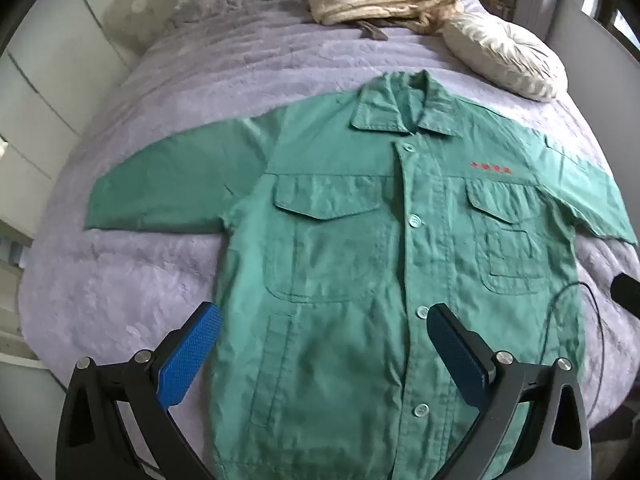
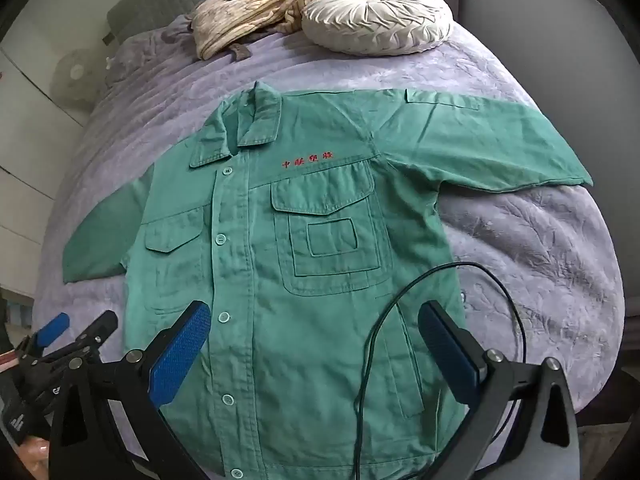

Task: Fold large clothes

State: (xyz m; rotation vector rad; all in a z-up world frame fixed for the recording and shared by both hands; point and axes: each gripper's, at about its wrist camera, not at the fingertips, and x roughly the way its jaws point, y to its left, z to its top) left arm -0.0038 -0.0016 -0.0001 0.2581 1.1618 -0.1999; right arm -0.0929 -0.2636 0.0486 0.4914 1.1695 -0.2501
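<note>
A green short-sleeved work shirt point(image 1: 340, 240) lies flat and buttoned on a lilac bedspread point(image 1: 132, 288), collar away from me, both sleeves spread out, red lettering on its chest. My left gripper point(image 1: 324, 316) hovers open above the shirt's lower left part, nothing between its blue pads. The same shirt point(image 2: 304, 240) fills the right wrist view, where my right gripper point(image 2: 316, 316) hangs open over its lower right part. A black cable point(image 2: 384, 320) loops across the shirt between the right gripper's fingers. The left gripper's point(image 2: 86, 326) tips show at the lower left of that view.
A round white cushion point(image 2: 376, 16) and a crumpled beige striped cloth point(image 2: 248, 8) lie at the head of the bed point(image 2: 540, 240). White cabinets point(image 1: 36, 92) and a fan point(image 1: 136, 12) stand to the left of the bed. A person's fingers point(image 2: 34, 450) show bottom left.
</note>
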